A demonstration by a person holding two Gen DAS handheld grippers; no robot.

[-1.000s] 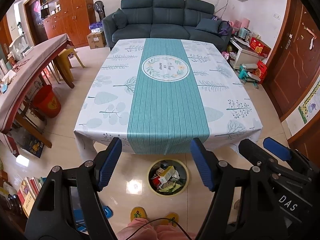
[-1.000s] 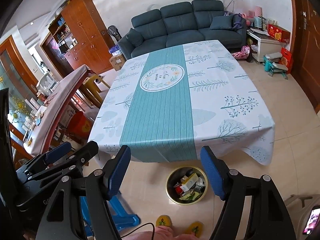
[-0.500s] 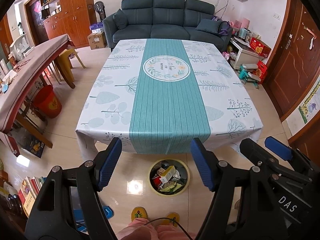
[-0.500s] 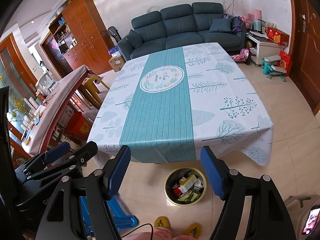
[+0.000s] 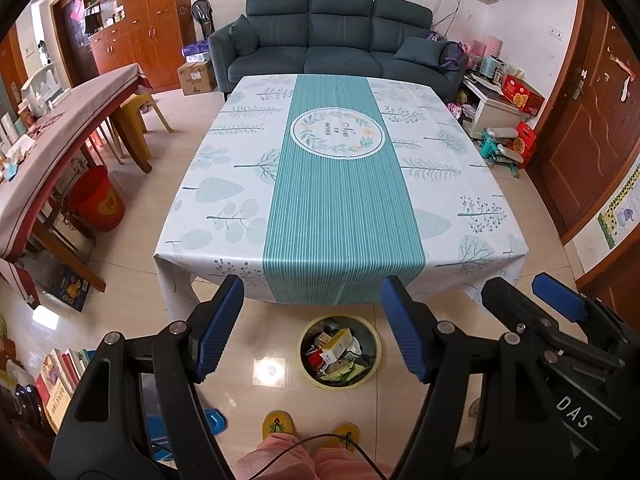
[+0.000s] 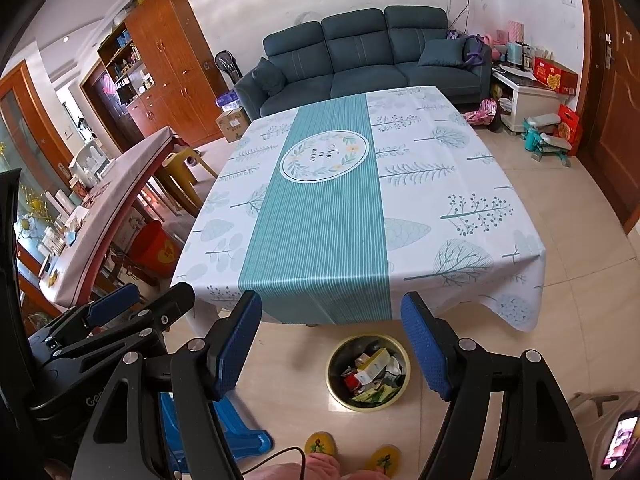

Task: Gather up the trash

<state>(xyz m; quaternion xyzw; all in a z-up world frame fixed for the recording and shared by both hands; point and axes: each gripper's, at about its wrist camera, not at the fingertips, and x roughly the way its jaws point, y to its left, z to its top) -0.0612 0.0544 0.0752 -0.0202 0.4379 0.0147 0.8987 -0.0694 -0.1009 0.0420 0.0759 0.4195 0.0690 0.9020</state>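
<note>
A round yellow-rimmed bin (image 5: pixel 339 352) (image 6: pixel 369 373) stands on the floor in front of the table, filled with cartons, wrappers and other trash (image 5: pixel 338 346). My left gripper (image 5: pixel 312 300) hangs above the bin, open, with nothing between its blue pads. My right gripper (image 6: pixel 331 320) is held beside it, also open and holding nothing. Each gripper shows at the edge of the other's view. The table (image 5: pixel 224 168) (image 6: pixel 440 200) carries a white and teal leaf-print cloth with nothing on it.
A person's yellow slippers (image 5: pixel 278 426) and pink trouser legs stand just behind the bin. A blue plastic stool (image 6: pixel 240 432) is at the lower left. A long side table (image 5: pixel 48 152), a red bucket (image 5: pixel 98 200) and yellow chair stand left; a sofa (image 5: pixel 340 40) lies beyond.
</note>
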